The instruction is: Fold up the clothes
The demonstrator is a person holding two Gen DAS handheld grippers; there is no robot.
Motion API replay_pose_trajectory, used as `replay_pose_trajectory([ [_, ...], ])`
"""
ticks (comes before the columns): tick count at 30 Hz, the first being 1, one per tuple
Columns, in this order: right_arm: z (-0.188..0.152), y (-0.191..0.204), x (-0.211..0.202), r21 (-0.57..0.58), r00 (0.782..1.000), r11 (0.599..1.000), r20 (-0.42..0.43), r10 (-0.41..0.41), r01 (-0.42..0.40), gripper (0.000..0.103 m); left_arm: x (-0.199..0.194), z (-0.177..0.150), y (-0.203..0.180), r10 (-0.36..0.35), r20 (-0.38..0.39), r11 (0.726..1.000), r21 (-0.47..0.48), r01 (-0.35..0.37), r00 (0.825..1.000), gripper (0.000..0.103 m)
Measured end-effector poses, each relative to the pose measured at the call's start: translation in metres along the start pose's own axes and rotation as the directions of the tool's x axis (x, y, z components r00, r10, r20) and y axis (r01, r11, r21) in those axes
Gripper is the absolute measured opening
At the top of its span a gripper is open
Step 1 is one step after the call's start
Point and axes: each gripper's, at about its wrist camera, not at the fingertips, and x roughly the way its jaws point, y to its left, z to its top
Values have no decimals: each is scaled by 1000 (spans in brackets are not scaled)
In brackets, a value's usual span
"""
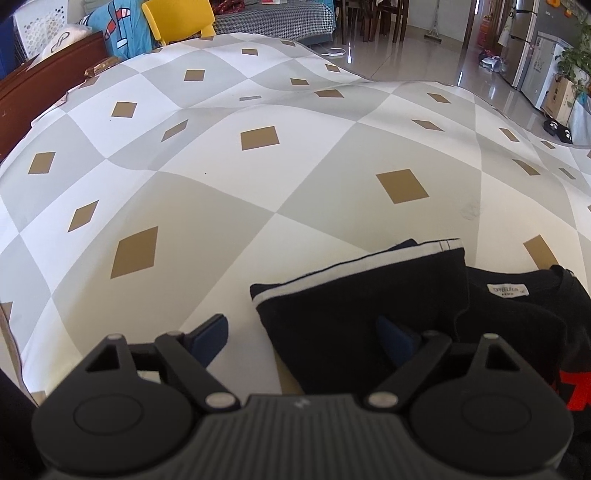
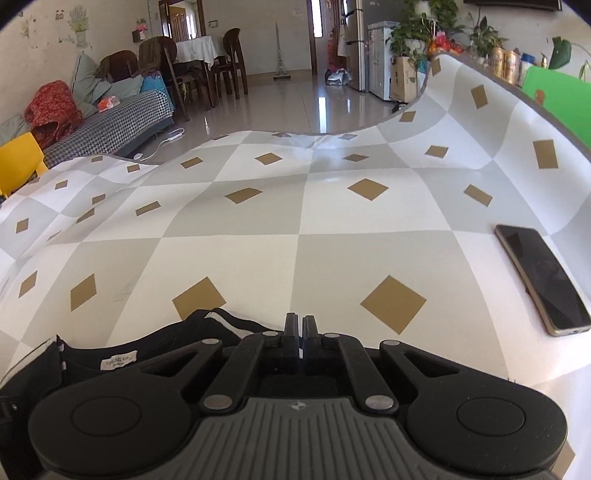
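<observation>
Spread left tongs [image 1: 306, 339] straddle black garment's [image 1: 362, 314] edge.

A phone [image 2: 543, 278] lies flat near the right edge of the checked tablecloth [image 2: 258, 229]. Beyond the far edge stand a yellow chair [image 1: 179, 18] and a sofa [image 2: 110, 122].

The left gripper [image 1: 301, 338] hangs low with its jaws spread wide, blue pads [image 1: 210, 338] facing inward, while the right gripper [image 2: 299, 334] is pinched tight, jaws nearly meeting.
</observation>
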Motion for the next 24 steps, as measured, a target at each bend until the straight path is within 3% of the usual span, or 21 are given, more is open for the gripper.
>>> replay_pose_trajectory([
  [5,-3,-2,-1,-1,999,1000,-32,10,-10,12,-7,0,-4,-72,-12,997,-1,72,997,92],
  [12,-8,0,-3,-2,997,999,-65,46,-46,23,-23,-6,-30,-160,14,982,102,158,987,98],
  [17,-11,1,1,-10,994,999,-98,47,-48,26,-16,-13,-47,-151,-4,975,165,150,988,97],
  [24,-15,0,8,-7,991,999,-132,37,-38,30,-3,-18,-55,-105,-7,975,197,104,994,82],
])
